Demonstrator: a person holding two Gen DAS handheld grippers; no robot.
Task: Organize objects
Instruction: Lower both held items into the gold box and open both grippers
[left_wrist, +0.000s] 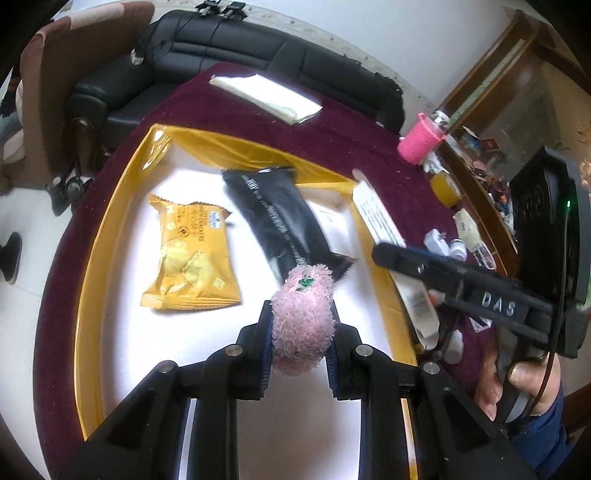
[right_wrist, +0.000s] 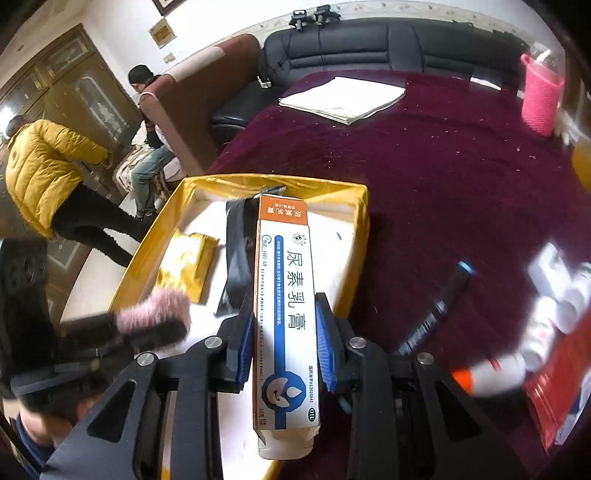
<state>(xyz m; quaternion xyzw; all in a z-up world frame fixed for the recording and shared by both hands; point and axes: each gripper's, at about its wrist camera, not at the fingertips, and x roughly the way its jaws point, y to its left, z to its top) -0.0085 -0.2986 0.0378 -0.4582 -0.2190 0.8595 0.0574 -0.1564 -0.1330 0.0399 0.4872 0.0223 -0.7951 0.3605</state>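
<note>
Fuzzy pink ball (left_wrist: 303, 317) gripped, rectangular carton (right_wrist: 284, 314) clamped

The left gripper (left_wrist: 300, 332) is matte black plastic, with angular triangular cut-outs in its arms, round silver bolt heads at the joints, and ribbed blue pads (left_wrist: 266, 354) lining its fingers. The right gripper (right_wrist: 284, 328) matches it, and its side carries raised white letters "DAS", a thin black cable and a green light. The bare-skinned right hand (left_wrist: 517, 376) emerges from a dark blue sleeve (left_wrist: 546, 435).

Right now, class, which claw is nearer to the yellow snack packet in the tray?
Left. The left claw, shut on the pink fuzzy ball, sits just beside the yellow snack packet; the right claw, holding the ointment box, is beyond the black packet.
</note>
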